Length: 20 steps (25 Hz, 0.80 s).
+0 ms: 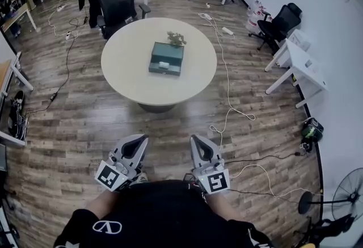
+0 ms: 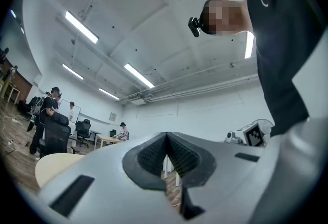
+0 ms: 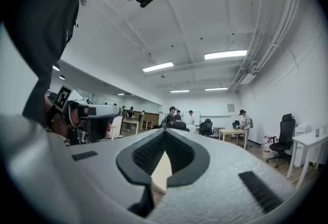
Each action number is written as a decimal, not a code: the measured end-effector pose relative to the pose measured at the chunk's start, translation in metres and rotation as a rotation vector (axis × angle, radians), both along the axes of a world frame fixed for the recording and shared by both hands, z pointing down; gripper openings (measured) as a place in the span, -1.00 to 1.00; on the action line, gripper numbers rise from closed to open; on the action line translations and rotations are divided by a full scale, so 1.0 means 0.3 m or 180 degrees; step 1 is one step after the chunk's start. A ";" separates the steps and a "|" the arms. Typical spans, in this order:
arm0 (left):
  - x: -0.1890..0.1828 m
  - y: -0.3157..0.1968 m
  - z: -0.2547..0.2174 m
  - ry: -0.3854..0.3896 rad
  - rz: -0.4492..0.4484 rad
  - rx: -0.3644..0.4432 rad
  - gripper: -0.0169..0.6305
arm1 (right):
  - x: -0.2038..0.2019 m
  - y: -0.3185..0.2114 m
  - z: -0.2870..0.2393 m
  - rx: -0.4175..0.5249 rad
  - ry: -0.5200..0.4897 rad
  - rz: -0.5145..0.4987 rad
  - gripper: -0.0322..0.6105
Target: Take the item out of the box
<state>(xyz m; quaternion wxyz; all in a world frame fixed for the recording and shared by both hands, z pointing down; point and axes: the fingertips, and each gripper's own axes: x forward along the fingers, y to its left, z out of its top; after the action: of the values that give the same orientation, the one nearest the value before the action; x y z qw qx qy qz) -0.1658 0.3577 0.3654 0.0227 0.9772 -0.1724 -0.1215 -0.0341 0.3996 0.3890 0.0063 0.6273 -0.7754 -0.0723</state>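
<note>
A dark green box (image 1: pixel 166 58) lies closed on a round beige table (image 1: pixel 127 71) in the head view, with a small white label on its lid and a small green sprig (image 1: pixel 176 38) at its far edge. Both grippers are held low, close to the person's body and well short of the table. My left gripper (image 1: pixel 138 139) is shut with nothing in it, its tips meeting in the left gripper view (image 2: pixel 166 136). My right gripper (image 1: pixel 196 139) is also shut and empty, jaws touching in the right gripper view (image 3: pixel 164 133). The item inside the box is hidden.
Wooden floor lies between me and the table. A white cable (image 1: pixel 226 79) runs along the floor at the table's right. A black office chair (image 1: pixel 117 3) stands behind the table, white desks (image 1: pixel 298 65) at right, a fan (image 1: pixel 349 187) at lower right. People stand at the far left.
</note>
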 end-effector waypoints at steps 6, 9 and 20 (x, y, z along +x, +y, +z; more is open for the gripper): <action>0.045 0.001 0.008 -0.0010 -0.0038 0.0008 -0.93 | 0.055 -0.004 0.010 -0.0010 -0.0007 0.0014 -0.88; 0.079 0.002 0.006 -0.0022 -0.0084 0.0012 -0.93 | 0.088 -0.007 0.011 -0.0010 -0.0003 -0.0028 -0.88; 0.191 -0.060 0.068 -0.0110 -0.0279 -0.0038 -0.93 | 0.202 -0.114 0.073 -0.0023 -0.0053 -0.0263 -0.88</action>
<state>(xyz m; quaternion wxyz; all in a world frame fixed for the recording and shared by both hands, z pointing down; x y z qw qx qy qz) -0.1085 0.3397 0.3857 0.0202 0.9705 -0.2162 -0.1044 0.0266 0.3654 0.4110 -0.0008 0.5952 -0.8010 -0.0645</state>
